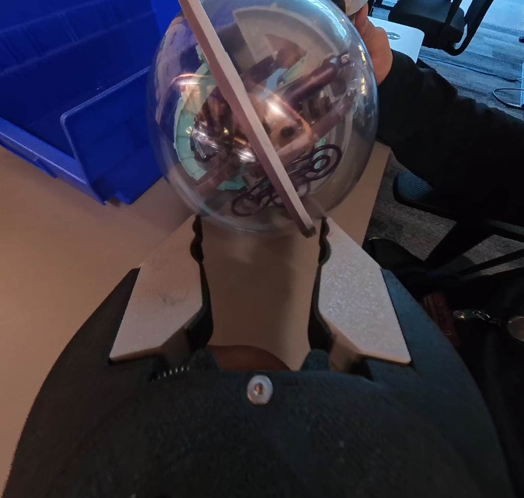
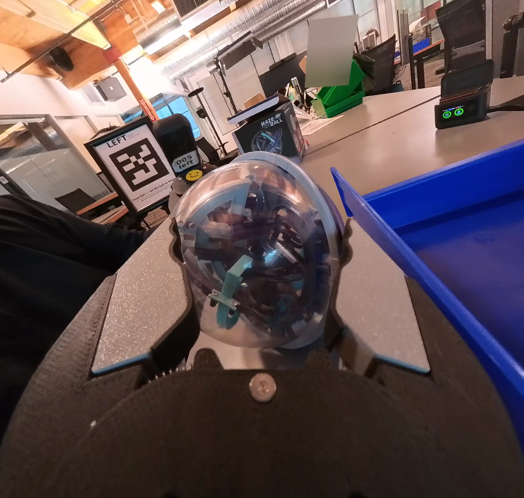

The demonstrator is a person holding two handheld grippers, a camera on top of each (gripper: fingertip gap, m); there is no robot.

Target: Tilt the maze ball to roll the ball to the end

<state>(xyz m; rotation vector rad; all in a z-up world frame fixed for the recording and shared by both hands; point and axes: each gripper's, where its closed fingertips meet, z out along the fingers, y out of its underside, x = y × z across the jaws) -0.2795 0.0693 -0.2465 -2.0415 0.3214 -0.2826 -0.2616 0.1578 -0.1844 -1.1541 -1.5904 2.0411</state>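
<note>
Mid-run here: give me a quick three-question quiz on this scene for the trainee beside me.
1. Multiple choice: what colour is the bin nearest the maze ball? A) green B) blue C) red
2. True or false: the right gripper has nothing between its fingers.
3. Short answer: the ball sits deep between one gripper's fingers and only at the fingertips of the other. Is it deep in the right gripper or in the left gripper?

Key: 1) B. 2) False, the maze ball sits between them. 3) The right.
</note>
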